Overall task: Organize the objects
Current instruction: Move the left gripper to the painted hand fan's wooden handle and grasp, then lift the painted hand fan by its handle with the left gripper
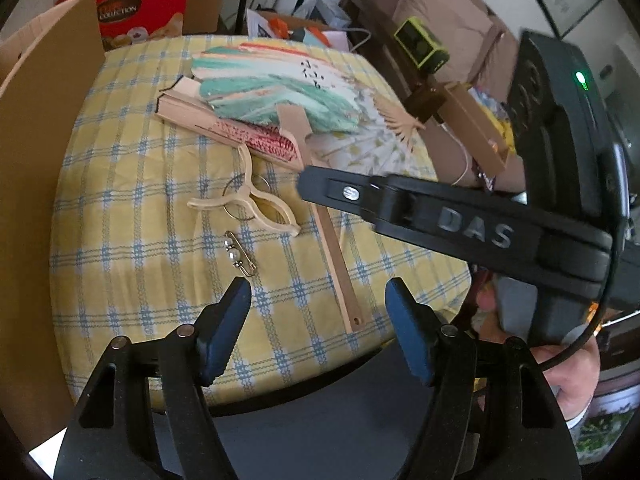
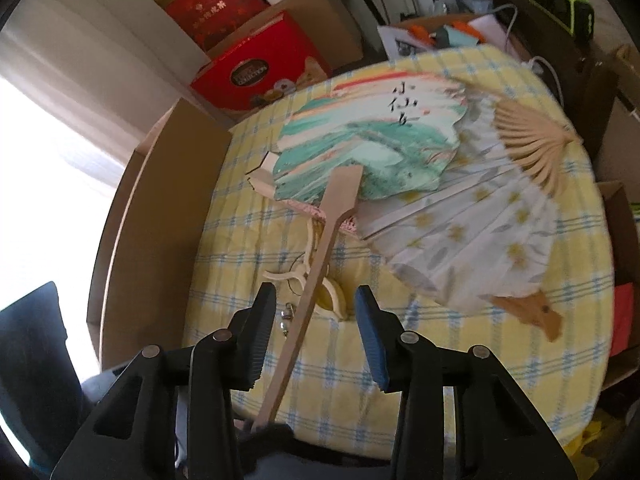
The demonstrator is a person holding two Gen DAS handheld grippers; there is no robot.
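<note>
Currently my right gripper (image 2: 316,312) straddles the paddle fan's (image 2: 368,152) handle (image 2: 316,264), jaws apart, nothing clamped, presumably lined up for a grasp. Left gripper (image 1: 318,300) gapes empty just beside that handle, near the brooch (image 1: 239,258).

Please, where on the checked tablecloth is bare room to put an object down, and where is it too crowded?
Free: the left strip of the tablecloth between the cardboard wall and the wooden clip, and the near edge before the left gripper. Crowded: the middle and far side, where the green paddle fan, the white folding fan, the pearl pin and a closed fan lie.
</note>
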